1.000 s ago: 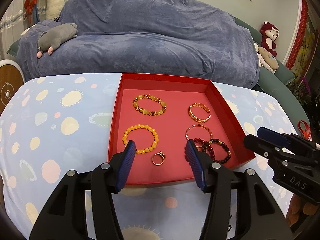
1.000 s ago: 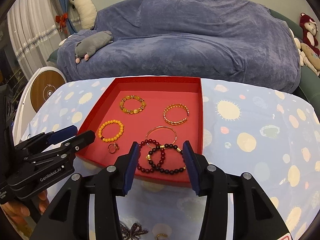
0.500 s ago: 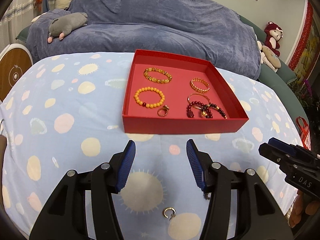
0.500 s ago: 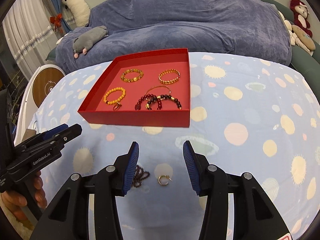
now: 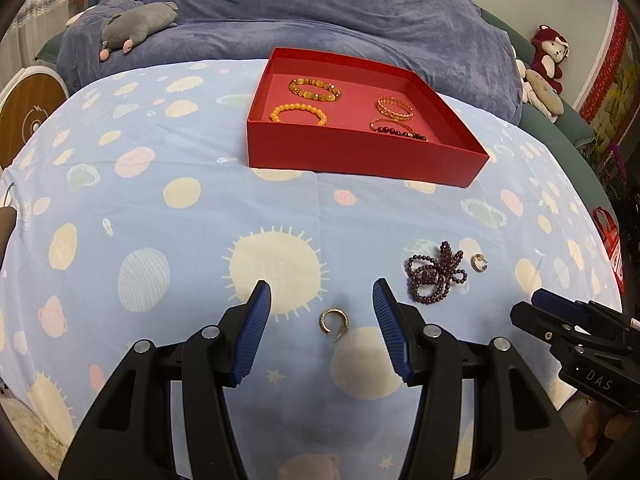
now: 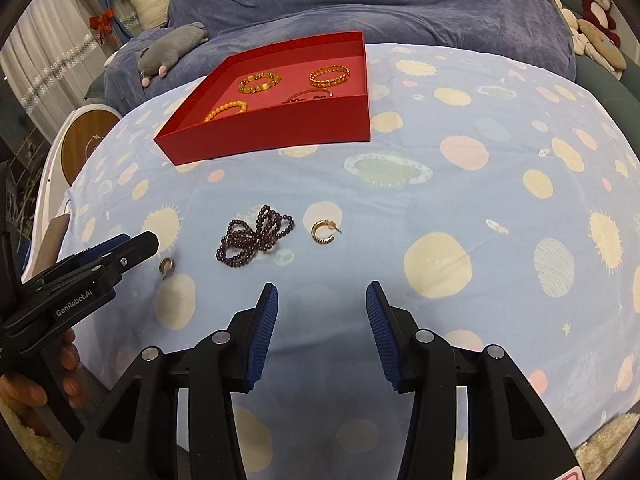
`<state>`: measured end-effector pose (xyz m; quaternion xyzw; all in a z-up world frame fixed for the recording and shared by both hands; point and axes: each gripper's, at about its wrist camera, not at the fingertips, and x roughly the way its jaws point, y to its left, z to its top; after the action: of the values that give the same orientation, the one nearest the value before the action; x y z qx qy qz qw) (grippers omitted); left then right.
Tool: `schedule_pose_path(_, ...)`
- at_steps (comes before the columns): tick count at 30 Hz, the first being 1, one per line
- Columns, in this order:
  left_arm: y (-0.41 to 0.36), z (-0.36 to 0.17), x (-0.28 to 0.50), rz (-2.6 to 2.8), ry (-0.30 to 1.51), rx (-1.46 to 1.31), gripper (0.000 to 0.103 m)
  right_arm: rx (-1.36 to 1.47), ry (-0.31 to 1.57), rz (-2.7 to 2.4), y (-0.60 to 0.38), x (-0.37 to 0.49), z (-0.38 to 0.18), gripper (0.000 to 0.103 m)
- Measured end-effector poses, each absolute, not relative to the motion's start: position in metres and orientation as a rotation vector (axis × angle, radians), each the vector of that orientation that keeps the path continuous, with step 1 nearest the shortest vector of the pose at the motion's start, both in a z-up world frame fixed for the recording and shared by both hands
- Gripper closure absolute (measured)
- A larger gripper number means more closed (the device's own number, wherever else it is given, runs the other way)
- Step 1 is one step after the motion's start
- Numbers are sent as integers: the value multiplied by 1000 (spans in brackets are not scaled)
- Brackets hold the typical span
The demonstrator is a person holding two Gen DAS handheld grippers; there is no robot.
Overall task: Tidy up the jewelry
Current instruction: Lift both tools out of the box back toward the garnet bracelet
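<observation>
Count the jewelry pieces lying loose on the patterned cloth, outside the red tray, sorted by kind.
Gold hoop earrings: 2
Purple bead strand: 1
Total: 3

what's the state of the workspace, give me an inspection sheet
surface: patterned blue cloth, bare at the near left
job's things: red box holds bracelets; purple bead strand and two gold hoop earrings lie loose on the cloth
clutter: nothing seen
grippers: left gripper open over one earring; right gripper open, empty
cables: nothing seen
surroundings: covered sofa, grey plush toy, red plush toy
</observation>
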<state>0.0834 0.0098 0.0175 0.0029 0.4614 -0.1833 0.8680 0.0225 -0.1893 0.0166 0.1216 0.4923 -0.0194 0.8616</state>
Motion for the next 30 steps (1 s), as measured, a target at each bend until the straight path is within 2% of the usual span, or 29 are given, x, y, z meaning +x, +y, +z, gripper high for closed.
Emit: schedule_pose_path(30,-7,9,74,-450,983,-25,53,280,1048,-50,-192,32,5,58)
